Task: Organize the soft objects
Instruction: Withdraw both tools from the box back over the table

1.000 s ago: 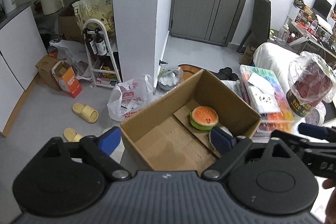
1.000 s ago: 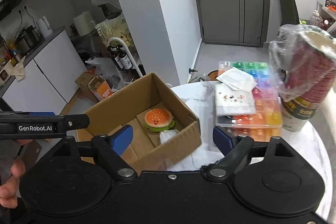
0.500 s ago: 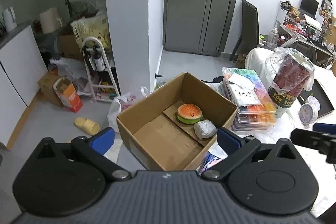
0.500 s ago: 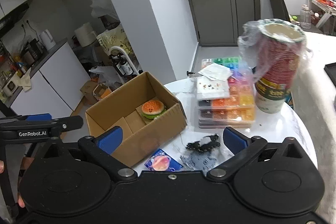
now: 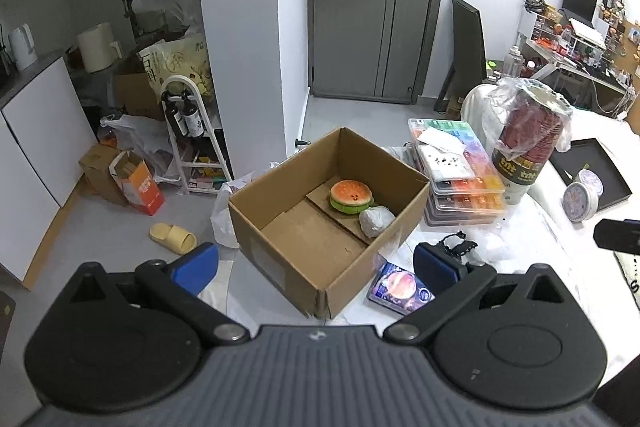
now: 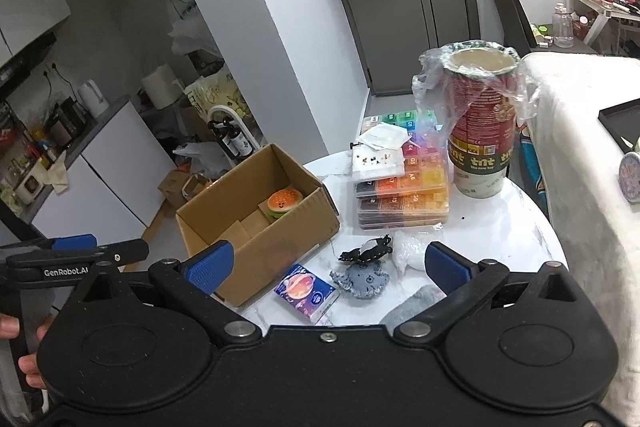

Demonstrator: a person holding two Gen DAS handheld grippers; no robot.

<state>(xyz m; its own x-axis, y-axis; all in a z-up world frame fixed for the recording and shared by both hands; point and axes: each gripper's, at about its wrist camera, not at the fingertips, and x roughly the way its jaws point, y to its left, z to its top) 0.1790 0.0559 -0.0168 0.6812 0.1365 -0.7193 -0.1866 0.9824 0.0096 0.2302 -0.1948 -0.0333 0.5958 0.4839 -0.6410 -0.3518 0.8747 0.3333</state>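
Both grippers empty, fingers spread wide: left gripper [image 5: 314, 263], right gripper [image 6: 328, 263]. Cardboard box [image 6: 280, 235] holds burger plush [image 6: 284, 203] and grey lump [image 5: 376, 221]. Left on desk [image 6: 500, 227] at box's 4 o'clock: black plush [image 6: 366, 251], grey plush [image 6: 362, 279]. Next pick: come down over one toy, close on its bulk, avoid card pack [image 6: 306, 291] just beside.

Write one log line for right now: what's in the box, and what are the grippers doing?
cardboard box: burger toy, grey lump | left gripper: open, empty | right gripper: open, empty
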